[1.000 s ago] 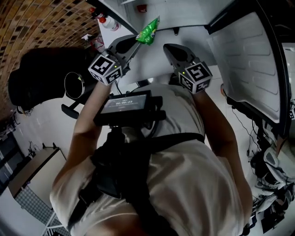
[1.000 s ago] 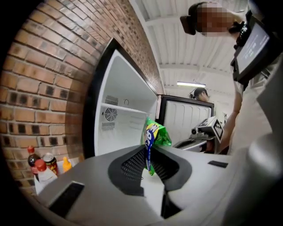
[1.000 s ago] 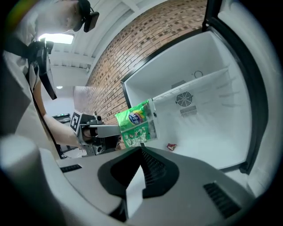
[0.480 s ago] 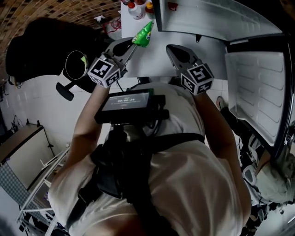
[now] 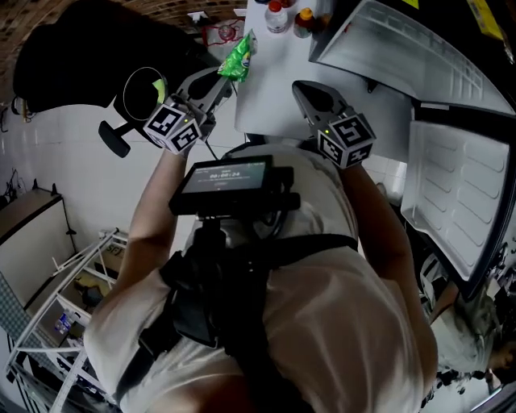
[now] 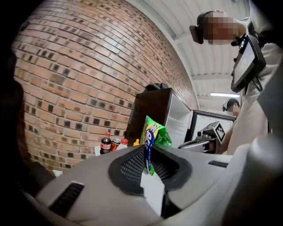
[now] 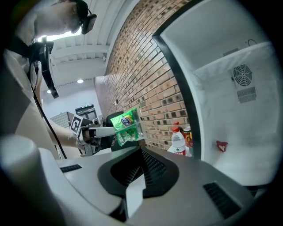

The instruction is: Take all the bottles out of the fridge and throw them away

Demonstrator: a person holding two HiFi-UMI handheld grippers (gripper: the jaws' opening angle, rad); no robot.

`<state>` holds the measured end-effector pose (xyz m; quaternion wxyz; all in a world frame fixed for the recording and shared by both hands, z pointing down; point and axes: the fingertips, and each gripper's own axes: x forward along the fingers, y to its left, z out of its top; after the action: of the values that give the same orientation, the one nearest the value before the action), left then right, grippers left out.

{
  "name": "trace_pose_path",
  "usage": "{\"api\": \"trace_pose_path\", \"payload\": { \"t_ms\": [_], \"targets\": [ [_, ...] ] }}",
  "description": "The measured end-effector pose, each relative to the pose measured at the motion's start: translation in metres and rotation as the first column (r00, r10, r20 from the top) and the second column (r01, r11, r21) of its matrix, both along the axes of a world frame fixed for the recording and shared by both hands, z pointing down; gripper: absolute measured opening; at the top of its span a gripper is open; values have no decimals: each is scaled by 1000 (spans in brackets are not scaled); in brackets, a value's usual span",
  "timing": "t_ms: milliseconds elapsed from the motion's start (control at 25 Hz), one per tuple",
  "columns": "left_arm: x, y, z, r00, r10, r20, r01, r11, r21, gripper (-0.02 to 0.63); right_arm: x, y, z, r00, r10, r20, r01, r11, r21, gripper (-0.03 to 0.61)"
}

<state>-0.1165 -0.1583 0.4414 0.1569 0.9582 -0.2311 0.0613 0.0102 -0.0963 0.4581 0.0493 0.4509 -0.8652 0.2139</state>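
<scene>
My left gripper [image 5: 226,74] is shut on a thin green packet [image 5: 239,56], which sticks up out of the jaws [image 6: 155,134]. The right gripper view shows the same packet [image 7: 126,126] held out to the left. My right gripper [image 5: 301,86] hangs beside it to the right, shut, with nothing between its pads [image 7: 142,160]. Several bottles [image 5: 276,16] stand on a white surface by the brick wall, beyond both grippers. They include a cola bottle [image 6: 105,145] and a clear one with a red cap [image 7: 178,140]. The fridge [image 7: 239,110] stands open on the right.
The open fridge door [image 5: 455,202] with its ribbed shelves juts out at the right. A large black shape [image 5: 76,56] and a black round-rimmed thing [image 5: 143,89] sit at the left. A white wire rack [image 5: 56,314] stands at the lower left on the tiled floor.
Both grippers have swung left together, the green packet still in the left one. The fridge door has slid to the right of the view, and the bottles by the wall now sit nearer the centre.
</scene>
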Motion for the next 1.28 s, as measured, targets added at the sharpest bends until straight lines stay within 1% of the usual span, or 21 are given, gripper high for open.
{"api": "trace_pose_path", "payload": {
  "t_ms": [120,360,560,680,760,1000,1160,1280],
  "targets": [
    [-38,-10,6,997,-78,-25,77,996,-35,40,-21,-8,1,999,-37,-7,37,999,-7,-8],
    [-102,-23,19,983,-183,32,183,983,-13,40,-58,-19,5,995,-98,-14,98,995,-21,-8],
    [-162,-33,29,955,-288,66,289,957,-14,40,-93,-31,1,990,-143,-8,143,990,-17,-8],
    [-197,-39,42,933,-351,76,355,934,-44,40,-112,-36,3,986,-167,-9,167,986,-20,-8],
    [-223,-42,52,915,-394,88,400,914,-66,40,-124,-39,4,984,-180,-11,179,984,-21,-8],
    [-304,-51,86,844,-513,154,532,838,-122,40,-153,-47,4,983,-185,-17,184,983,-23,-8],
    [-344,-57,110,803,-552,222,586,800,-131,40,-163,-49,8,985,-169,-21,169,985,-32,-8],
    [-368,-63,130,781,-551,294,604,786,-130,40,-170,-50,8,987,-159,-27,158,987,-37,-8]
  ]
}}
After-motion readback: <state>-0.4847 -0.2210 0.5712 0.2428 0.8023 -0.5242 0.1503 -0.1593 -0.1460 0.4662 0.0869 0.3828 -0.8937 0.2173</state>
